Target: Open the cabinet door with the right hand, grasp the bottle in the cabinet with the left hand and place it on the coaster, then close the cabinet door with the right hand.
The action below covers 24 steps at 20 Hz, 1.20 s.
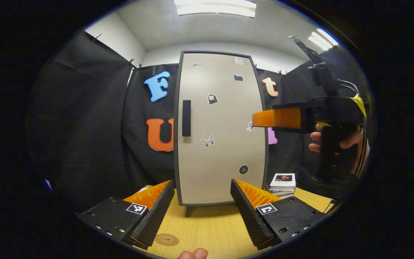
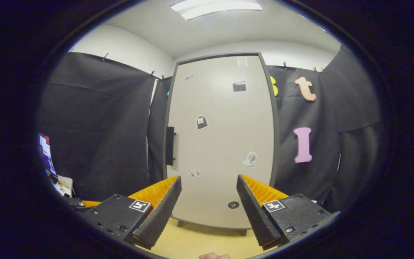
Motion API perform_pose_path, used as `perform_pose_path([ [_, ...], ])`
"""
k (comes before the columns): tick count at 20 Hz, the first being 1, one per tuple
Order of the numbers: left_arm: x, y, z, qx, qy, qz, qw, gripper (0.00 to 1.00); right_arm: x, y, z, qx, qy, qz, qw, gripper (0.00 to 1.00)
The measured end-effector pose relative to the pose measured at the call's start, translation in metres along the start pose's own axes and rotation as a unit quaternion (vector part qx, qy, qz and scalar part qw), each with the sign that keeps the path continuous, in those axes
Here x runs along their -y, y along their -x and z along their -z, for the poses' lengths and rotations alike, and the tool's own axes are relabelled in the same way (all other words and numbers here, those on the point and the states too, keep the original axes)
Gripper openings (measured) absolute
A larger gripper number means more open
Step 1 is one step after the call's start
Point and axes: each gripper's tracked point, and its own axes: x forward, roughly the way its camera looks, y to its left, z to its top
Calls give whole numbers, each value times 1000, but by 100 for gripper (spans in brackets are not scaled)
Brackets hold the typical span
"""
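Books and worktop

Small stack of books (image 1: 283, 183) lying on wooden worktop (image 1: 210, 230) at its far right. Ceiling lights (image 1: 215, 7) glowing overhead. Clutter of papers (image 2: 54, 169) at far left edge.

- Cabinet door (image 1: 221, 144): pale beige, dark grey frame, dotted with small black-and-white stickers (image 2: 201, 122).
- Handle (image 1: 186, 118): black.
- Table (image 1: 207, 226): light wood grain.
- Coaster (image 1: 166, 239): tan, printed emblem.
- Books (image 1: 283, 183): white covers.
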Motion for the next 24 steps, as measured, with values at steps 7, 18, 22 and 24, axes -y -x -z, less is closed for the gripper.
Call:
perform_pose_path([
  [7, 2, 5, 11, -12, 3, 10, 1000, 95, -40, -87, -12, -16, -15, -57, 998, 99],
  [18, -23, 4, 22, -23, -1, -26, 999, 95, -100, -177, -14, -42, 25, -103, 994, 99],
  [22, -35, 5, 23, -23, -10, -38, 999, 95, -113, -198, -9, -60, 20, -109, 992, 99],
  [24, -37, 5, 24, -24, -11, -38, 999, 95, -117, -207, -5, -67, 18, -109, 992, 99],
])
